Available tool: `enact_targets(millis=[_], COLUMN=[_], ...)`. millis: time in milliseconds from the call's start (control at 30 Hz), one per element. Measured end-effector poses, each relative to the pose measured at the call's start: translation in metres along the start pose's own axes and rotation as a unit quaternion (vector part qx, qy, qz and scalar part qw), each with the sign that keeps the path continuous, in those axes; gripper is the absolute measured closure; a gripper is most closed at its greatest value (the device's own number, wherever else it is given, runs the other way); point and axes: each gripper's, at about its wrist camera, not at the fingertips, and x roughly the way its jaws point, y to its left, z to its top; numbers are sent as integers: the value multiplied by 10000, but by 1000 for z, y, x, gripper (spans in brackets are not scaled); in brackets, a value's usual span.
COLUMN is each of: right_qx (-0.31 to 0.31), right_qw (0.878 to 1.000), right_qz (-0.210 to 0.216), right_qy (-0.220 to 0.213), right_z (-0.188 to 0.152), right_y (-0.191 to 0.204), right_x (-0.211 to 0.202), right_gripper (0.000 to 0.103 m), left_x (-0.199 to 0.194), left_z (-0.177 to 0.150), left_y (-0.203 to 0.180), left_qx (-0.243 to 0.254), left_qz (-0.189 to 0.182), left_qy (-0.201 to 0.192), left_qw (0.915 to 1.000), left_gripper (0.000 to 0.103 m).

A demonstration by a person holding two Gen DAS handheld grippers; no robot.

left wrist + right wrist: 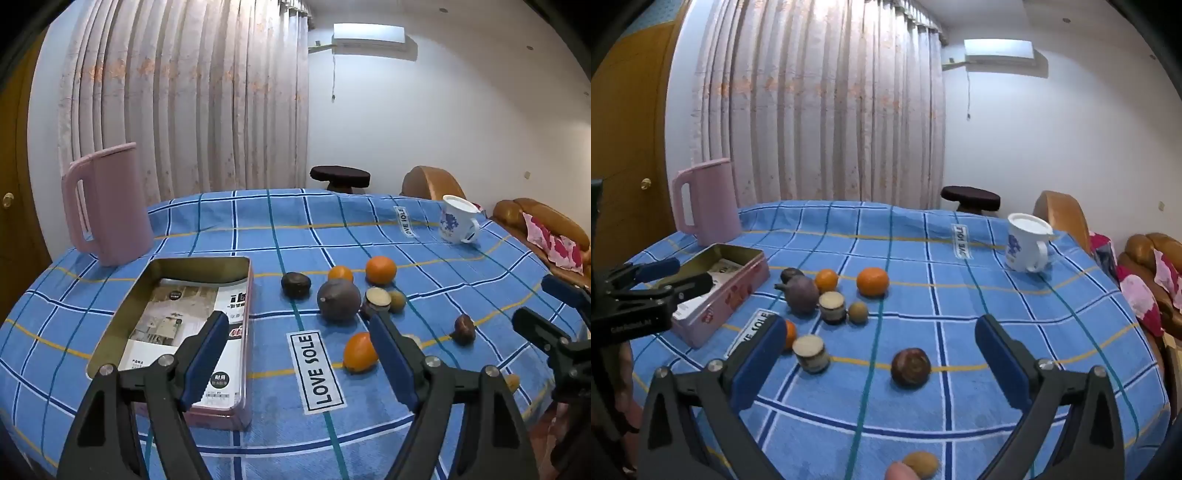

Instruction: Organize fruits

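Note:
Several fruits lie loose on the blue checked tablecloth (280,435): oranges (381,270) (872,281), a big purple fruit (338,300) (801,294), a dark round fruit (295,284), a cut piece (811,353) and a dark red fruit (911,367) (464,328). An open pink tin box (207,410) (716,325) holds a printed card. My left gripper (299,358) is open and empty above the cloth, between box and fruits. My right gripper (881,354) is open and empty, with the dark red fruit ahead between its fingers.
A pink jug (107,206) (705,201) stands at the far left behind the box. A white mug with blue print (458,223) (1027,242) stands at the far right. A small tan fruit (921,464) lies at the near edge. Sofa and stool stand beyond the table.

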Motion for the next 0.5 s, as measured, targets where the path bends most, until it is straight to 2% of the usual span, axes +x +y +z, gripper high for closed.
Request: enact_targets(millis=[67, 133, 167, 300, 500], right_qx=[-33, 307, 312, 114, 60], right_qw=[10000, 9992, 9992, 9999, 10000], right_qz=[52, 94, 91, -27, -40], right_qy=[-7, -236, -249, 7, -27], right_z=[1, -8, -9, -9, -11], right_y=[5, -10, -11, -1, 7], right_x=[2, -11, -14, -5, -3], right_gripper=[0, 0, 0, 0, 0], left_x=[-3, 2, 7, 3, 6], left_z=[0, -7, -9, -9, -9], left_y=[-5, -11, -4, 5, 12], left_qx=[57, 14, -123, -227, -292], left_qz=[61, 101, -35, -34, 3], left_qy=[-25, 41, 90, 121, 142], left_qw=[10000, 9999, 9999, 9997, 9995], left_gripper=[23, 23, 23, 23, 23])
